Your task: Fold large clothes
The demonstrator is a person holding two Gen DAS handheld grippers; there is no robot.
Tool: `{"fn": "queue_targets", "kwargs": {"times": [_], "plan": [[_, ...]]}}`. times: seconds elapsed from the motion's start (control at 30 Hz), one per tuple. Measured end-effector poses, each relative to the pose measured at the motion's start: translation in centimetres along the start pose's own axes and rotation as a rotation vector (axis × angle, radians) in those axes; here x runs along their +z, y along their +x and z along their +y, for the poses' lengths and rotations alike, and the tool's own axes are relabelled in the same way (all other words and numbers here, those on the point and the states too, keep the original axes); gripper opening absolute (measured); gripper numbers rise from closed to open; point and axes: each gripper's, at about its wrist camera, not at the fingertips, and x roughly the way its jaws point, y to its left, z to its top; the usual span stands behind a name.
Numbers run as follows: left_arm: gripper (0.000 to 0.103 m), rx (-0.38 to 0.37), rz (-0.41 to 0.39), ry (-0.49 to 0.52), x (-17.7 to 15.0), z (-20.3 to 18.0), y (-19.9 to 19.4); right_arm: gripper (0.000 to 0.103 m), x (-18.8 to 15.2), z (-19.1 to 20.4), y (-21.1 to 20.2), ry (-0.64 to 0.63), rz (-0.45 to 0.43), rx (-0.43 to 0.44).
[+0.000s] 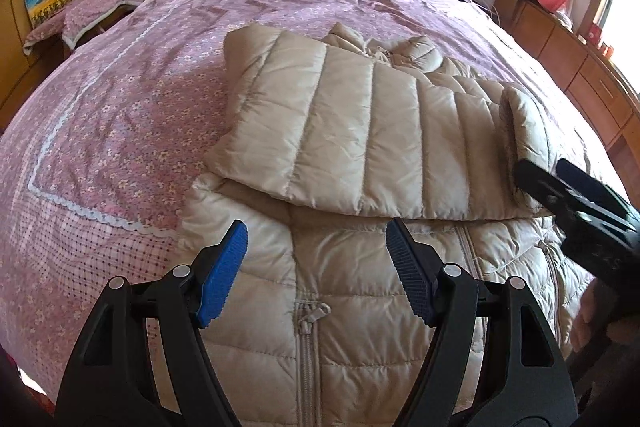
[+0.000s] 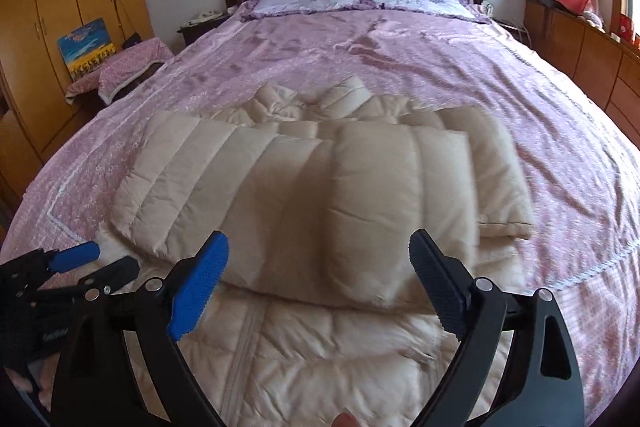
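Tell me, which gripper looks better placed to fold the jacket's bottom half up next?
Probably left: the left gripper hangs open over the jacket near its zipper; the right gripper, also open, sits nearer the folded sleeves.

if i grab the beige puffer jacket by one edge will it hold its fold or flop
The jacket will probably flop: its folded sleeves lie loose and unpinned. It looks light for its bulk, being puffy quilting. The shiny shell may slip between the pads.

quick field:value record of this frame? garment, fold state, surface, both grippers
garment: beige puffer jacket, zipper side up
fold state: sleeves folded across the chest; lower half still flat
surface: bed with purple floral bedspread
left gripper: open, empty, above the jacket's lower half
right gripper: open, nothing between the pads, near the folded sleeves
pillows: two, at the headboard
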Motion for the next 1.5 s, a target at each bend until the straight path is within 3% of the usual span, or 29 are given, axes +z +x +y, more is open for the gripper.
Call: {"fn": "queue_targets", "kwargs": {"times": [0.17, 0.37, 0.47, 0.6, 0.73, 0.9, 1.13, 1.4, 1.5], "plan": [[0.072, 0.008, -0.002, -0.015, 0.1, 0.8, 0.1, 0.088, 0.0, 1.3, 2.3, -0.012, 0.028, -0.021], [0.072, 0.024, -0.008, -0.018, 0.4, 1.3, 0.1, 0.086, -0.6, 1.5, 4.2, -0.045, 0.037, -0.116], [0.072, 0.047, -0.017, -0.027, 0.9, 1.7, 0.0, 0.064, -0.8, 0.5, 4.4, -0.015, 0.045, -0.178], [0.075, 0.060, -0.040, -0.026, 2.0, 2.1, -0.3, 0.029, -0.7, -1.7, 3.8, 0.051, 0.044, -0.190], [0.076, 0.071, -0.072, -0.005, 3.1, 2.1, -0.8, 0.013, -0.3, -3.2, 2.5, 0.069, 0.010, -0.156], [0.076, 0.061, -0.099, 0.015, 4.1, 1.7, -0.8, 0.007, 1.7, -5.1, 0.1, 0.071, -0.062, -0.124], [0.076, 0.057, -0.123, 0.049, 5.7, 0.7, 0.5, 0.006, 4.5, -8.3, -1.6, 0.079, -0.132, -0.165], [0.076, 0.072, -0.155, 0.072, 8.0, 0.8, 2.9, 0.006, 6.0, -12.4, 0.3, 0.117, -0.122, -0.247], [0.076, 0.116, -0.131, 0.064, 8.7, 1.6, 5.3, 0.006, 5.6, -14.1, 1.4, 0.155, -0.093, -0.269]]}}
